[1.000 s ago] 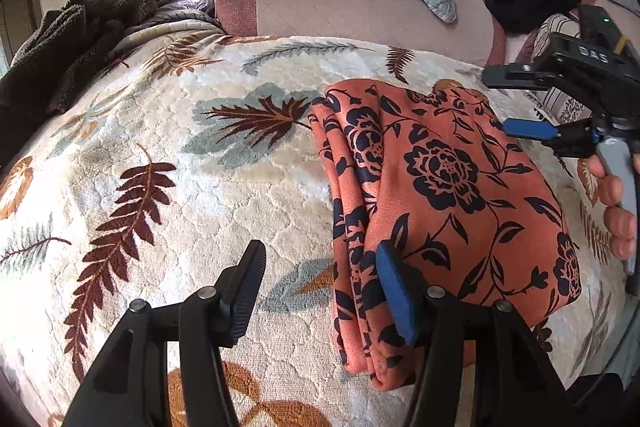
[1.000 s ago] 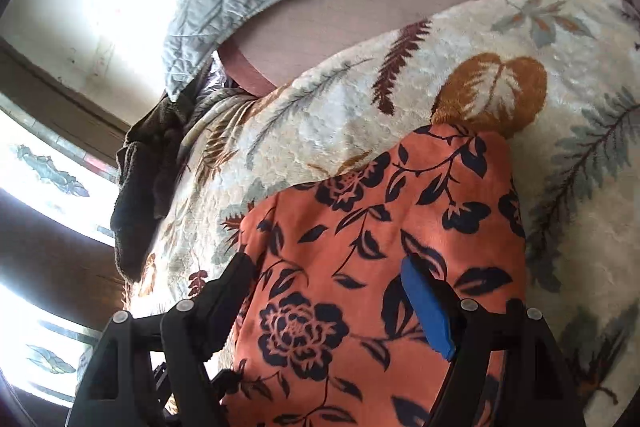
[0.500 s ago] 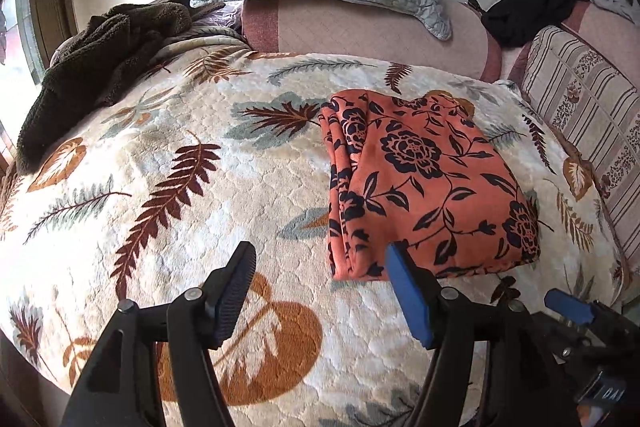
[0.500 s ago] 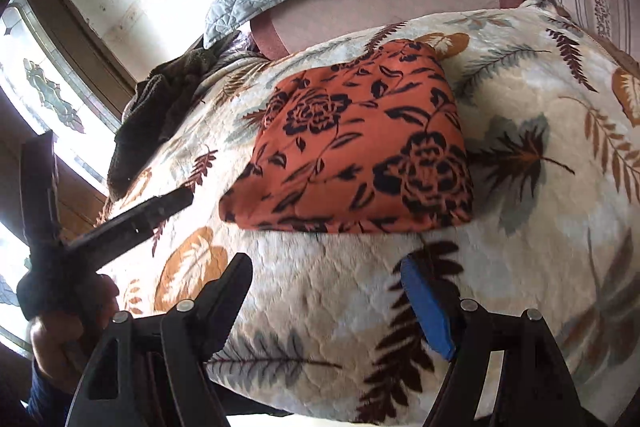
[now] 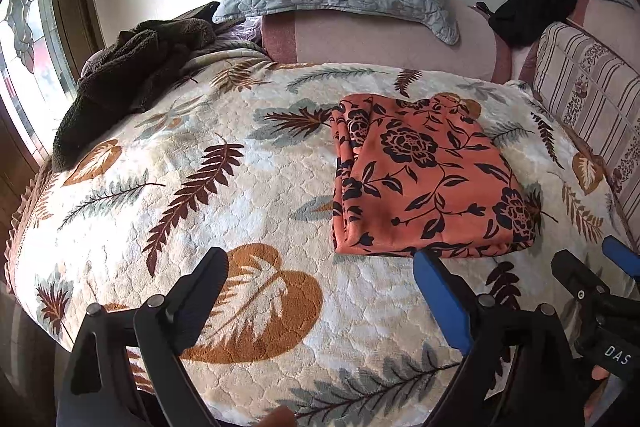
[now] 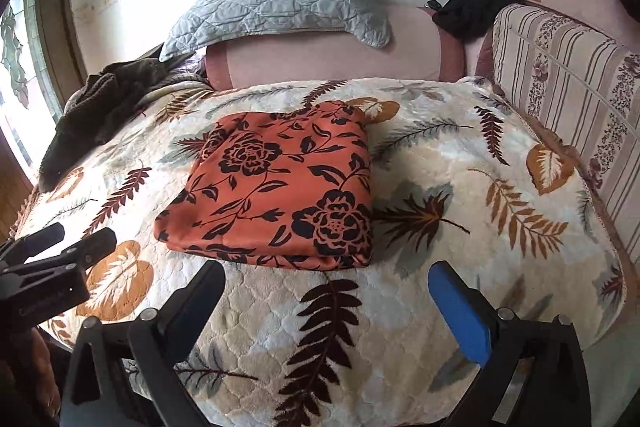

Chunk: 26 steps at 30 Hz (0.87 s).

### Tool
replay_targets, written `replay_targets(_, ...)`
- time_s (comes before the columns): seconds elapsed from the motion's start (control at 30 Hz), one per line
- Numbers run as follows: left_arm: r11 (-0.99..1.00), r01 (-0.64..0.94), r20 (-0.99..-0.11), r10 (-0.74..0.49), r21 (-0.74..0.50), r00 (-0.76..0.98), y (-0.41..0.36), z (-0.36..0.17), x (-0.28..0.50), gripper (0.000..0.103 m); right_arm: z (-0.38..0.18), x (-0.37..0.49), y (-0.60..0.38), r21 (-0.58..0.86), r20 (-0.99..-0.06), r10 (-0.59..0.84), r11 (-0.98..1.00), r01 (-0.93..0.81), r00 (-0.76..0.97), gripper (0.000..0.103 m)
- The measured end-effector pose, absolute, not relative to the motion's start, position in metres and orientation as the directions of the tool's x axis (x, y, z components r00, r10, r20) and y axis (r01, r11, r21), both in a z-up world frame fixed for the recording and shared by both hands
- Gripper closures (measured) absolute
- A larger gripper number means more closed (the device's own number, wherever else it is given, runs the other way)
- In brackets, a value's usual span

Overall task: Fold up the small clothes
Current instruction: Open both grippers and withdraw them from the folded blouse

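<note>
The folded orange floral garment [image 5: 424, 183] lies flat on the bed's leaf-patterned blanket [image 5: 224, 187], at about one o'clock from the left hand-held gripper [image 5: 320, 287] and eleven o'clock from the right hand-held gripper [image 6: 326, 295]. Both sets of jaws are spread wide and opening, with only blanket between them; neither touches the cloth. A grey quilted pillow [image 6: 280, 7] rests at twelve o'clock, a dark fleece heap [image 5: 128, 67] at ten o'clock.
</note>
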<state>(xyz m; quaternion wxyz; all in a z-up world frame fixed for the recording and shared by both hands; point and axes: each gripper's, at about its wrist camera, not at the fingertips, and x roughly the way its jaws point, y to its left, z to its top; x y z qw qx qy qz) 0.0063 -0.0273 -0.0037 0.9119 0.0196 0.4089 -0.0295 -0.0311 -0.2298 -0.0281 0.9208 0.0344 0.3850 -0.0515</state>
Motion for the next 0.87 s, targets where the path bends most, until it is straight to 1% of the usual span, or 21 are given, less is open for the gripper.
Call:
replay_targets(0.13, 0.996, 0.088, -0.735, -0.043, 0.023, 0.677, -0.035, 0.006, 0.006, 0.002, -0.027, -0.024, -0.229, 0.008, -0.711, -0.073, 0.994, 0.113, 0.700, 0.000)
replay_targets(0.33, 0.993, 0.113, -0.734, -0.097, -0.028, 0.672, -0.035, 0.011, 0.007, 0.002, -0.027, -0.018, -0.231, 0.002, -0.712, -0.078, 0.994, 0.113, 0.697, 0.000)
replay_targets(0.53, 0.996, 0.090, -0.728, -0.048, 0.019, 0.684, -0.039, 0.010, 0.011, 0.001, -0.027, -0.013, -0.228, -0.020, -0.714, -0.082, 0.995, 0.097, 0.695, 0.000)
replay_targets(0.87, 0.995, 0.099, -0.734, -0.075, -0.010, 0.674, -0.038, 0.008, 0.029, 0.001, -0.030, -0.001, -0.223, -0.027, -0.721, -0.065, 0.998, 0.065, 0.690, 0.000)
